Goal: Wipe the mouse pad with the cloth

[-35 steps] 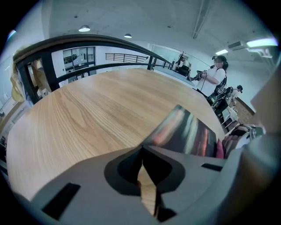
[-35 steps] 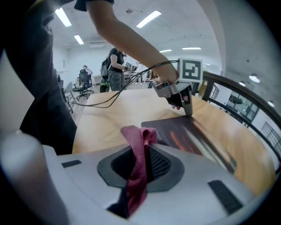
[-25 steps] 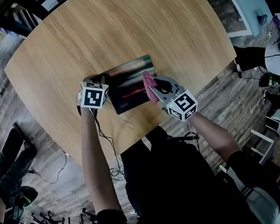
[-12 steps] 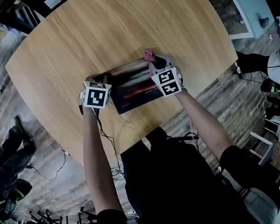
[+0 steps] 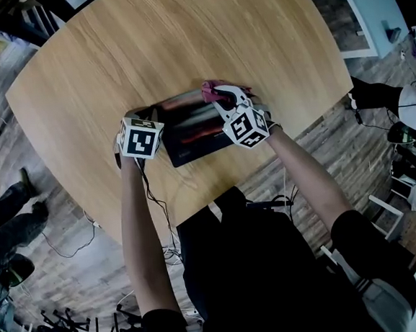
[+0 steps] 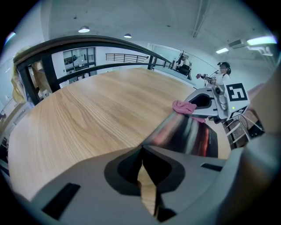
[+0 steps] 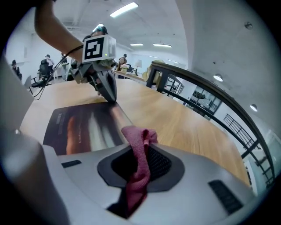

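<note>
A dark glossy mouse pad (image 5: 190, 127) lies on the round wooden table (image 5: 182, 34). My right gripper (image 5: 217, 93) is shut on a pink cloth (image 5: 210, 88) and holds it at the pad's far edge. In the right gripper view the cloth (image 7: 139, 149) hangs between the jaws, just right of the pad (image 7: 83, 125). My left gripper (image 5: 148, 116) is shut, and its tips rest on the pad's far left corner. In the left gripper view the pad (image 6: 189, 134) runs off to the right from the tips, with the cloth (image 6: 184, 107) beyond it.
The table's near edge (image 5: 218, 197) curves close to the person's body. Wooden floor, cables and chairs lie around the table. A black railing (image 6: 88, 44) runs beyond its far side, and people stand in the distance.
My right gripper carried the cloth from the pad's right near side up to its far edge, then slightly left along it. The left gripper stayed put.
</note>
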Demonstrator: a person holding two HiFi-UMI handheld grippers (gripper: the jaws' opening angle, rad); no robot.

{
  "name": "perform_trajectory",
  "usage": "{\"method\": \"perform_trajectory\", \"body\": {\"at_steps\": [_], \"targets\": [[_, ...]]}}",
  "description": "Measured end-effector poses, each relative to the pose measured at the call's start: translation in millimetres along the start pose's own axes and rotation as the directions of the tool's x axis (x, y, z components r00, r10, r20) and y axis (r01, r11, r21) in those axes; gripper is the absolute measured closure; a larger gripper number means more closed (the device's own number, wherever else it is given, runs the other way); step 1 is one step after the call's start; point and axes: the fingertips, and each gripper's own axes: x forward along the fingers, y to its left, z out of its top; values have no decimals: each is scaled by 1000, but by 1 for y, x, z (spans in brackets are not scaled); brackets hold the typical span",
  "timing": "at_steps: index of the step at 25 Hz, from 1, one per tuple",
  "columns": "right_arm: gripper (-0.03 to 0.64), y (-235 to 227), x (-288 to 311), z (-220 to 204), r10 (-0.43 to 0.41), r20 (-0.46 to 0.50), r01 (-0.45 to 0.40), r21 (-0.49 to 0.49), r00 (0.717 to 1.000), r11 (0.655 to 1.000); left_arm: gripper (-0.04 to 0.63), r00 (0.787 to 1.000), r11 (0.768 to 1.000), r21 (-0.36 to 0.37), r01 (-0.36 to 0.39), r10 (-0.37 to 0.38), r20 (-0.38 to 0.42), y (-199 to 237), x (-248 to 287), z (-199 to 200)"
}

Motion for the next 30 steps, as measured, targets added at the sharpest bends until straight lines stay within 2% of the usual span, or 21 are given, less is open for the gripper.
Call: {"method": "perform_trajectory", "body": {"at_steps": [6, 19, 22, 30], "targets": [[554, 21, -7, -1, 73, 27, -69, -128, 997, 989, 571, 1000, 1000, -5, -3, 3, -8, -1, 0, -2], [554, 56, -23, -5, 170, 44, -155, -246, 984, 957, 571, 1000, 1000, -13, -17, 17, -4, 2, 1, -2], [554, 64, -28, -8, 176, 50, -158, -245, 983, 957, 571, 1000, 1000, -16, -18, 18, -1, 2, 1, -1], [554, 72, -37, -11, 143, 41, -135, -159, 989, 978, 571, 1000, 999, -21, -28, 28, -1, 2, -1, -1]]}}
